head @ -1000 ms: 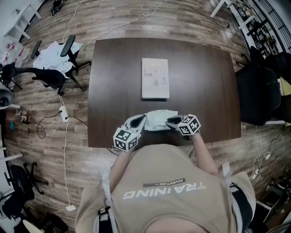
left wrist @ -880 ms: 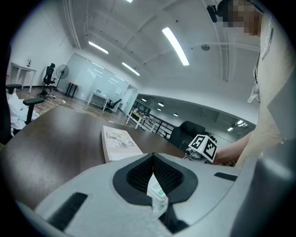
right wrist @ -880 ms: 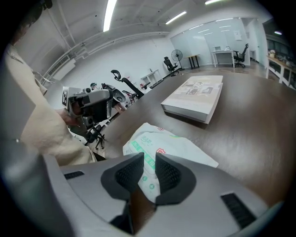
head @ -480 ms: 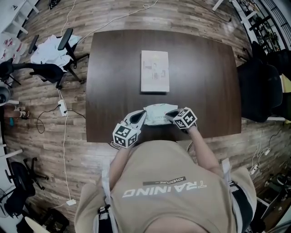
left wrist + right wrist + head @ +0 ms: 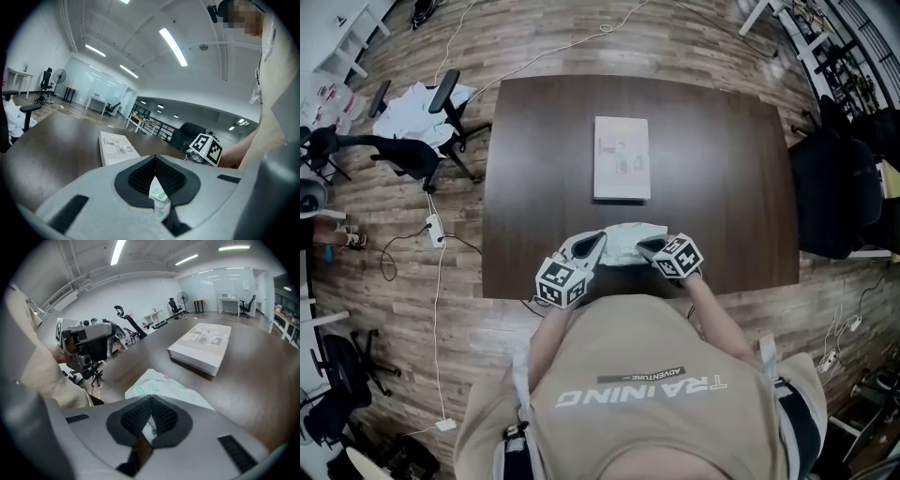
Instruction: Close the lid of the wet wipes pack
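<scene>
The pack (image 5: 628, 246) lies at the near edge of the table (image 5: 722, 169), just short of the book (image 5: 622, 157), held at both ends. The left hand-held gripper (image 5: 598, 244) is clamped on a thin fold of the pack's film, and the right hand-held gripper (image 5: 643, 247) is pinched on the opposite edge. No view shows the lid, so I cannot tell whether it is closed; I judge that pressing it down is not yet confirmed. The head view gives the layout but not the grips. Only the gripper views show film between the jaws, and the right gripper view alone shows the pack's crumpled top.
</scene>
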`<state>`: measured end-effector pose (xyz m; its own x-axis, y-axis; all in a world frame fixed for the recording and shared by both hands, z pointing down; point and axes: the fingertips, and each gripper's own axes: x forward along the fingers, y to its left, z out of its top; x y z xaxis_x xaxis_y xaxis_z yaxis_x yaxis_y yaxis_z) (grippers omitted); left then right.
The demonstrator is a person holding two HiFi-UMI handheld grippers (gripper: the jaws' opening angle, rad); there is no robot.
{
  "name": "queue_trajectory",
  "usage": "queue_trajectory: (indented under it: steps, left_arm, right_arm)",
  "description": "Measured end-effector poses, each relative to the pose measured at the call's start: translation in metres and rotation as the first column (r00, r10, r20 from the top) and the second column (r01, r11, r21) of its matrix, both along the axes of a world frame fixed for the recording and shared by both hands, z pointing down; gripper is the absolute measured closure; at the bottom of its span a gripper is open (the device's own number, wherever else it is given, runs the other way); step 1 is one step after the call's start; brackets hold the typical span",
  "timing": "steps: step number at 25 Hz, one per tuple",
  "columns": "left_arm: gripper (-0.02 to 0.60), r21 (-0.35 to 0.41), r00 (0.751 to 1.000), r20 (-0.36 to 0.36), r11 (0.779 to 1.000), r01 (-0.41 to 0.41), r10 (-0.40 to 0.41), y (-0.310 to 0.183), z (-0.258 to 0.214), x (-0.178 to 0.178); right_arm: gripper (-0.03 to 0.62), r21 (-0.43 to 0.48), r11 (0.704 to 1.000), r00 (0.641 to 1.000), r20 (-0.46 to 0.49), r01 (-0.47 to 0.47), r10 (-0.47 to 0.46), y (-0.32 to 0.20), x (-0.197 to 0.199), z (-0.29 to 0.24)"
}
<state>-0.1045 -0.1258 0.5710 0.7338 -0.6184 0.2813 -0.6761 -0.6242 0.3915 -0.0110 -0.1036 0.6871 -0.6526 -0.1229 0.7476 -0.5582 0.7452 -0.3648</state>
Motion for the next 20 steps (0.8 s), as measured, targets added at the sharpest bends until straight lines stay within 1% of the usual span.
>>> queue_trajectory:
  steps: [4, 10, 14, 18, 20]
  left_arm:
    - [0.572, 0.0, 1.0, -0.002, 1.0, 0.02, -0.02, 0.001, -0.002, -0.005]
    - [0.572, -0.009, 1.0, -0.005, 1.0, 0.03, -0.03, 0.007, -0.004, -0.01]
    - [0.572, -0.002, 1.0, -0.012, 1.0, 0.029, -0.029, 0.007, -0.006, -0.016]
    - [0.572, -0.007, 0.999, -0.023, 1.0, 0.025, -0.025, 0.008, -0.003, -0.024]
    - [0.572, -0.01, 0.999, -0.03, 1.0, 0.013, -0.013, 0.008, -0.001, -0.025]
  right_arm:
    - [0.58, -0.037, 0.999, 0.999, 0.026, -0.023, 0.024, -0.004, -0.008, 0.004]
    - [0.58, -0.018, 1.0, 0.999, -0.03, 0.011, -0.012, -0.002, -0.007, 0.013]
    - [0.58, -0.013, 1.0, 0.998, -0.053, 0.015, -0.016, -0.002, -0.008, 0.018]
    - [0.58, -0.04, 0.999, 0.997, -0.067, -0.028, 0.025, -0.001, -0.01, 0.024]
    - [0.58, -0.022, 0.999, 0.996, -0.086, -0.034, 0.032, -0.002, -0.011, 0.023]
